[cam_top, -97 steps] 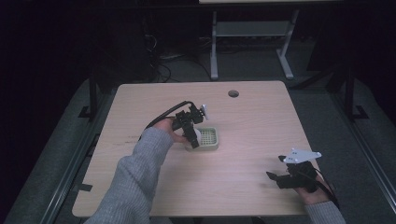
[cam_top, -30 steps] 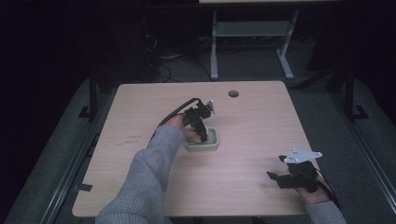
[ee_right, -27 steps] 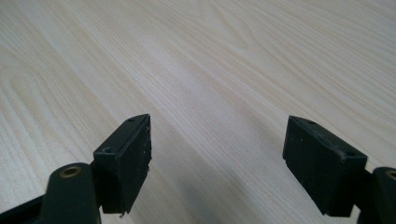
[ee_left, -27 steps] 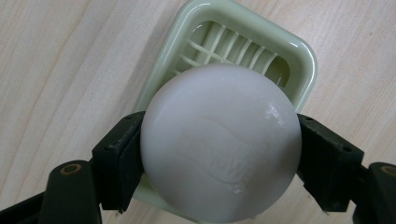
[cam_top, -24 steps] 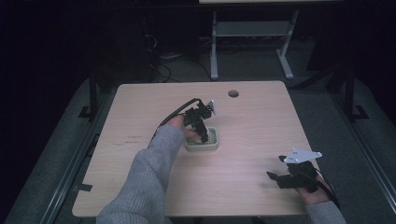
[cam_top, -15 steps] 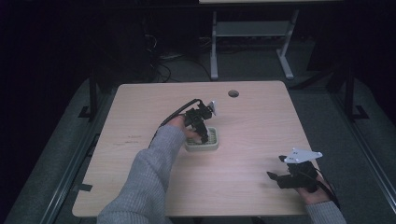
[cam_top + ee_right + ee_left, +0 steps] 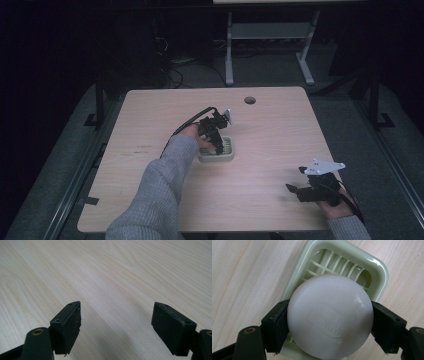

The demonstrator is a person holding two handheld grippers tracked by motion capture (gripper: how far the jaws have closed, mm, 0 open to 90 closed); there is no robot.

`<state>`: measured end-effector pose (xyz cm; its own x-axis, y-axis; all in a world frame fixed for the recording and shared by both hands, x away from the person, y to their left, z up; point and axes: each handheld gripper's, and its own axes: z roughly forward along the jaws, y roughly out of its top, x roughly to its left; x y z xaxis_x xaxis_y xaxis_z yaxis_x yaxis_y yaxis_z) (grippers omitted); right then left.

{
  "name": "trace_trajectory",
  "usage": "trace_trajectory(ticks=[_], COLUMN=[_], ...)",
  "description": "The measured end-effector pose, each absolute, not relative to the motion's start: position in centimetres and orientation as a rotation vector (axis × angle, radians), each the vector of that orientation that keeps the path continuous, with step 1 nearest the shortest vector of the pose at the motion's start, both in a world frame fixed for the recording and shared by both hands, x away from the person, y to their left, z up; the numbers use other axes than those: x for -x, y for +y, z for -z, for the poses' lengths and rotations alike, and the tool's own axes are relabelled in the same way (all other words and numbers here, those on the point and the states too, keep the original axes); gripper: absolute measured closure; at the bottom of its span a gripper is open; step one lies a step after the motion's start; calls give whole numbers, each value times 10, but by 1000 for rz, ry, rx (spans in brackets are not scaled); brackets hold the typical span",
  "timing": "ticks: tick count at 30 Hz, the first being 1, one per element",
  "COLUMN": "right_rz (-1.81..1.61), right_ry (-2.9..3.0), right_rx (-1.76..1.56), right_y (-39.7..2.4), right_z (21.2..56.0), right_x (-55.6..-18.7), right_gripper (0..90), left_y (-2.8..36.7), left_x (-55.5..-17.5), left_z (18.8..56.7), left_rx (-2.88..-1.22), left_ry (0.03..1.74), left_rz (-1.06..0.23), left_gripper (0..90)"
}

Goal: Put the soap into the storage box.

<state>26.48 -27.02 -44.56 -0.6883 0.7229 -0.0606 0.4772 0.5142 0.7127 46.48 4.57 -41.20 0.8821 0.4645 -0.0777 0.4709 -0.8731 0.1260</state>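
1. While my right gripper (image 7: 306, 191) idles near the table's (image 7: 280, 130) near right corner, jaws apart on bare, pale wood grain, I'd keep it parked.
2. My left gripper (image 7: 329, 322) clamps a smooth, rounded white soap bar (image 7: 330, 319) over the glossy green slatted soap dish (image 7: 379, 270) mid-table; I'd lower it level and centred before releasing.

Nothing readable is showing anywhere. The white soap (image 7: 329, 317) is carrying a faint embossed stamp on its face, seen in the left gripper view, but the letters are too shallow and blurred to make out. No label, number or sign is showing on the dish (image 7: 377, 270) or on the tabletop (image 7: 280, 130).
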Motion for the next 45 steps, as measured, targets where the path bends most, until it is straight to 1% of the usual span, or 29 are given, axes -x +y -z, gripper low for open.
trace_trajectory(ticks=[22, 32, 40, 45], right_rz=[-977, -978, -974, -978], right_ry=[2408, 2408, 2407, 2406], right_rx=[-995, -992, -990, -995], right_y=[-270, -270, -269, -269], right_z=[445, 445, 445, 445], right_x=[-265, -266, -266, -265], right_gripper=[231, 231, 231, 231], left_y=[46, 49, 47, 50], left_x=[-465, -464, -461, -459], left_z=[413, 406, 402, 396], left_rx=[-2908, -2858, -2864, -2852], left_ry=[723, 711, 697, 702], left_rz=[85, 99, 63, 33], left_gripper=[233, 208, 197, 210])
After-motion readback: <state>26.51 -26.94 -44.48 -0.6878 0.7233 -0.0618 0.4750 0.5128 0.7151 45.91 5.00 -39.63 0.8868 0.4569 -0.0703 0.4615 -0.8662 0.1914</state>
